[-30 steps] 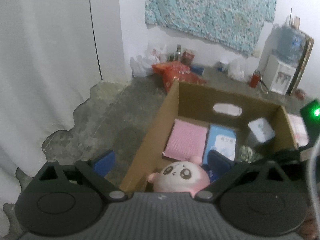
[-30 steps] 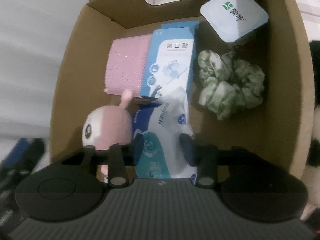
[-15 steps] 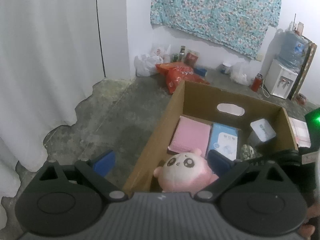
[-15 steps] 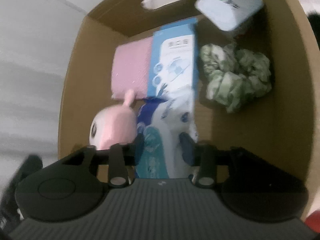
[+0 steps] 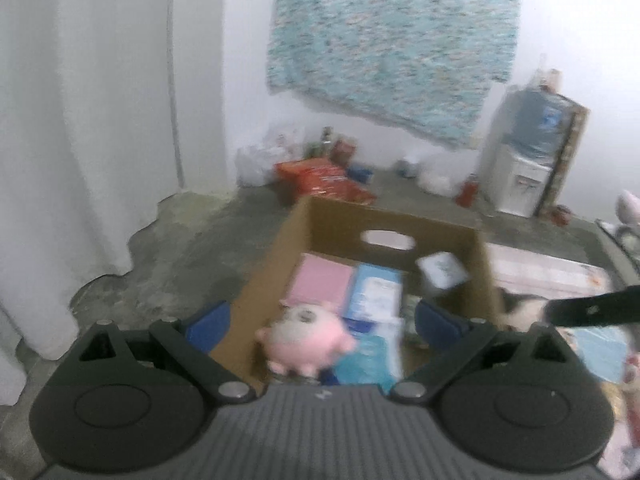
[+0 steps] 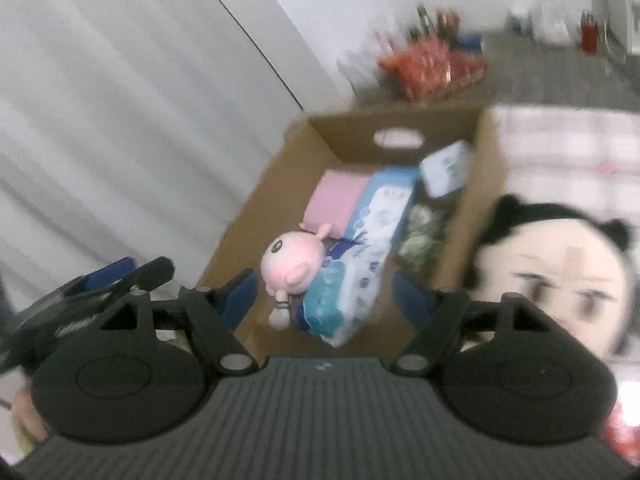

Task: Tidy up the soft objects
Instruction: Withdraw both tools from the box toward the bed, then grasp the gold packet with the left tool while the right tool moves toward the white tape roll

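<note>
My right gripper (image 6: 324,296) has its jaws spread wide and empty, where half a second ago they were pinched on the blue-and-white wipes pack (image 6: 348,276); that pack now lies free in the cardboard box (image 6: 256,216), tilted against the pink plush toy (image 6: 292,260) beside it. This gripper has also pulled up and back: a moment ago its view was filled by the inside of the box, and now I see the whole box from above and behind, with the white curtain (image 6: 120,100) to the left and a black-haired plush face (image 6: 560,276) just outside the box's right wall. My left gripper (image 5: 320,320) is spread open as before, holding nothing, and it has backed away and risen a little, so the box (image 5: 280,248) sits lower and smaller in its view, with the pink plush (image 5: 304,340) facing up near the close end and the wipes pack (image 5: 372,356) touching its right side. Further in lie a pink flat pad (image 5: 320,284), a light blue box of plasters (image 5: 376,292) next to it, a white square tub (image 5: 440,270) leaning at the far right corner, and a green scrunchie (image 6: 424,224) along the right wall. From the right wrist view the left gripper's dark body (image 6: 100,292) shows at the lower left, level with the near corner of the box. Both pictures are smeared by motion, so fine print is unreadable. Beyond the box I see grey concrete floor (image 5: 192,240), red packets (image 5: 320,176) against the wall, a floral cloth (image 5: 392,48) hung above, and a water dispenser (image 5: 520,160) at the right.
</note>
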Available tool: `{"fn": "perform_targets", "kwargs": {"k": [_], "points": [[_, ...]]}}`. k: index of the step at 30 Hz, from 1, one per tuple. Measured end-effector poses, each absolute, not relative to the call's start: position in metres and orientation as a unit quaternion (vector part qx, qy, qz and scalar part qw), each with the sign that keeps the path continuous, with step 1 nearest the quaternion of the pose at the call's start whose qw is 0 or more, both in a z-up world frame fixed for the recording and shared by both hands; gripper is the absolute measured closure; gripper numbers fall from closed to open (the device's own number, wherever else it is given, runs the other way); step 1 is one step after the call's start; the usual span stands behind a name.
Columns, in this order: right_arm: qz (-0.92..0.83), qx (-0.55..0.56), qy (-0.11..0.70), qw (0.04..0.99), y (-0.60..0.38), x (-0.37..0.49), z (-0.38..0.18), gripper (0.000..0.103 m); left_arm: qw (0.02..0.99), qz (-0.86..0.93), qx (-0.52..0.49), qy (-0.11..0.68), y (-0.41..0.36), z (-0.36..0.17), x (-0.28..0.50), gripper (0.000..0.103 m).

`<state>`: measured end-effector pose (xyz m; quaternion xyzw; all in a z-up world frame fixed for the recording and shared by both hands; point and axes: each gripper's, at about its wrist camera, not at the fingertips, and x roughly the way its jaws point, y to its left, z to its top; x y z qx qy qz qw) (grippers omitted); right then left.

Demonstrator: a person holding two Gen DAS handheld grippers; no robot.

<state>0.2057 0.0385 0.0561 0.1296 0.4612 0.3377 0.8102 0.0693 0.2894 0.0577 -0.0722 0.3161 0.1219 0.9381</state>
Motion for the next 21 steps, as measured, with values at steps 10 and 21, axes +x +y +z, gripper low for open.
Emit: {"fn": "perform_targets", "kwargs": {"k": [10, 21], "points": [[0.214, 0.147, 0.366, 0.894, -0.203, 0.089, 0.089, 0.023, 0.949, -0.034, -0.046, 0.311, 0.164, 0.059, 0.027, 0.001], [0.112, 0.203, 0.371, 0.899, -0.323, 0.015, 0.026, 0.021, 0.92, -0.156, 0.007, 0.358, 0.034, 0.0, 0.036, 0.001]]}}
